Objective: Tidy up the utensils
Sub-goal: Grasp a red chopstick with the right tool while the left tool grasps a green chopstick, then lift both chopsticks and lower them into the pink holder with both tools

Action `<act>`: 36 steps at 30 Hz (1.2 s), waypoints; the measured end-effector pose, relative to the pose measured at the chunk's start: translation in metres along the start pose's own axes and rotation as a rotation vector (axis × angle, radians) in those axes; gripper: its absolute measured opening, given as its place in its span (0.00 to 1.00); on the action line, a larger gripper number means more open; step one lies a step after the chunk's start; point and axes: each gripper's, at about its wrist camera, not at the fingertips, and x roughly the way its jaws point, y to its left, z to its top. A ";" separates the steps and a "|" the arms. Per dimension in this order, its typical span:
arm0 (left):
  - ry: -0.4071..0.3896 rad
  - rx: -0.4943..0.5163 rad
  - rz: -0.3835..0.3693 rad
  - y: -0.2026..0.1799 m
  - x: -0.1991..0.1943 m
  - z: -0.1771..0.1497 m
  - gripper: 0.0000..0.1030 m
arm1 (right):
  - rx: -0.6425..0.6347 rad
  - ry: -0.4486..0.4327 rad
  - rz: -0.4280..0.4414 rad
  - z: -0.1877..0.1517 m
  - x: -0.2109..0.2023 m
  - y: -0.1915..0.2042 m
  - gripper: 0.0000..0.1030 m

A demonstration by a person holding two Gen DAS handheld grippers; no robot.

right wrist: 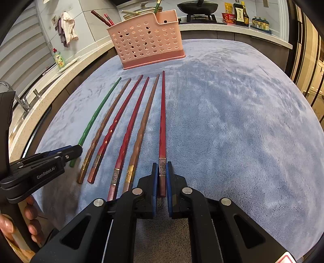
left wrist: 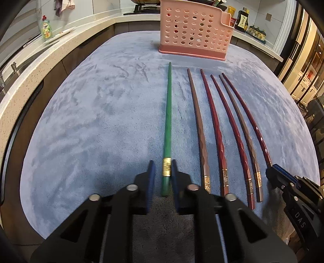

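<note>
Several chopsticks lie side by side on a blue cloth [left wrist: 91, 121], tips toward a pink perforated utensil holder [left wrist: 194, 32] at the far end. My left gripper [left wrist: 163, 169] straddles the thick end of the green chopstick [left wrist: 168, 113]; its jaws are open, with a gap on the left side. My right gripper [right wrist: 162, 170] straddles the thick end of the rightmost dark red chopstick [right wrist: 162, 121], jaws close beside it with thin gaps. Brown and red chopsticks [right wrist: 129, 129] lie between. The holder [right wrist: 147, 40] has chopsticks standing in it.
A kitchen counter [left wrist: 26, 66] with a green dish soap bottle [left wrist: 46, 28] and a sink runs along the left. A stove with a pan [right wrist: 198, 8] and sauce bottles [right wrist: 241, 14] stand behind. A hand [right wrist: 30, 222] holds the left gripper.
</note>
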 end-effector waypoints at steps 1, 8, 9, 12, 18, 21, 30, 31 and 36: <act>0.003 -0.002 -0.003 0.001 -0.001 0.000 0.08 | 0.001 0.000 -0.001 0.000 0.000 0.000 0.07; -0.013 0.001 -0.002 0.002 -0.013 0.004 0.07 | 0.018 -0.033 -0.005 0.008 -0.017 -0.004 0.07; -0.019 0.000 -0.003 0.003 -0.016 0.006 0.07 | 0.019 -0.041 -0.005 0.010 -0.021 -0.005 0.07; -0.050 -0.007 -0.010 0.005 -0.032 0.014 0.07 | 0.023 -0.084 -0.002 0.021 -0.038 -0.007 0.07; -0.133 -0.027 -0.039 0.012 -0.070 0.039 0.07 | 0.031 -0.190 0.007 0.054 -0.073 -0.008 0.07; -0.184 -0.036 -0.052 0.015 -0.091 0.057 0.07 | 0.021 -0.252 0.010 0.075 -0.091 -0.006 0.07; -0.340 -0.036 -0.077 0.012 -0.136 0.127 0.07 | 0.009 -0.403 0.024 0.144 -0.125 -0.002 0.07; -0.355 -0.034 -0.080 0.011 -0.139 0.135 0.07 | 0.006 -0.418 0.024 0.151 -0.128 -0.001 0.07; -0.430 -0.026 -0.098 0.002 -0.157 0.173 0.07 | 0.007 -0.495 0.040 0.193 -0.140 0.005 0.07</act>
